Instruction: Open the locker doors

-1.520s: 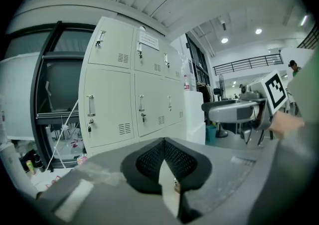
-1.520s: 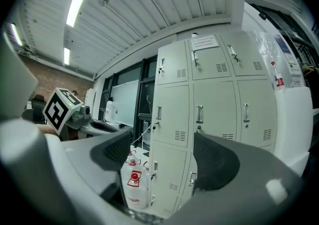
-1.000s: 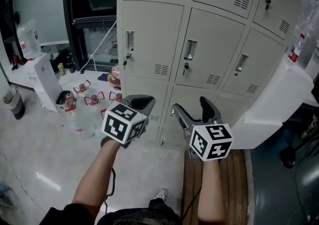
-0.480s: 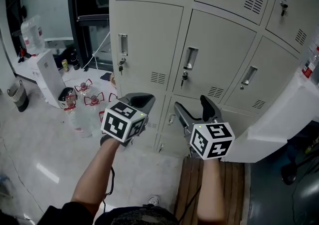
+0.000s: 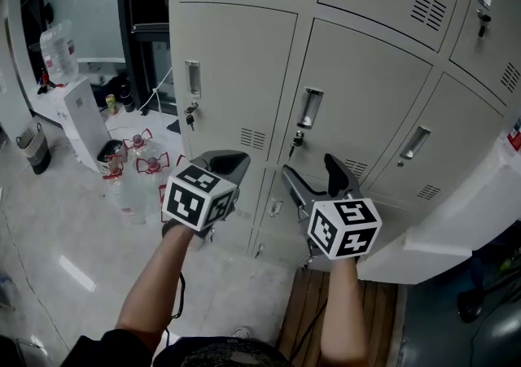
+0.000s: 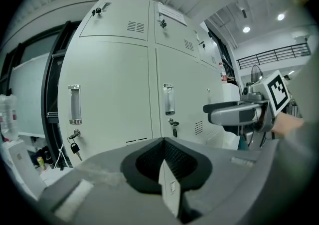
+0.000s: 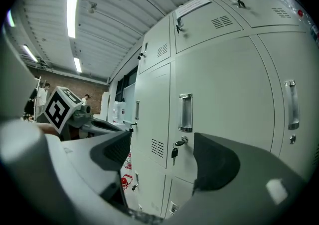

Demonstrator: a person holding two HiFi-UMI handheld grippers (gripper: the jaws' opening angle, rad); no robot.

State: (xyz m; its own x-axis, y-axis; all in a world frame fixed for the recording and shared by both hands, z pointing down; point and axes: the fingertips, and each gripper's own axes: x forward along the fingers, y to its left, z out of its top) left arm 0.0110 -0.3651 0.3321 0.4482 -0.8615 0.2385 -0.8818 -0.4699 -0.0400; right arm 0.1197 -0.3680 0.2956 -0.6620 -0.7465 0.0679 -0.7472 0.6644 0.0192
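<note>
Grey locker doors (image 5: pixel 236 72) shut, two hand-held grippers near them
Left hand-held gripper (image 5: pixel 224 163) has jaws pressed together, empty; right hand-held gripper (image 5: pixel 311 172) gapes wide on nothing. Only the head view shows bottles (image 5: pixel 130 194) on the floor (image 5: pixel 49 235)

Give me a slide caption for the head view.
Grey left tongs shut, grey right tongs open, held before closed beige metal locker doors.

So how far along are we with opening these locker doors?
Done: nothing yet; every locker door in view is shut. In hand: the right claw is open and points toward the middle door's handle, touching nothing, while the left claw is shut and empty. Left: all the doors.
</note>
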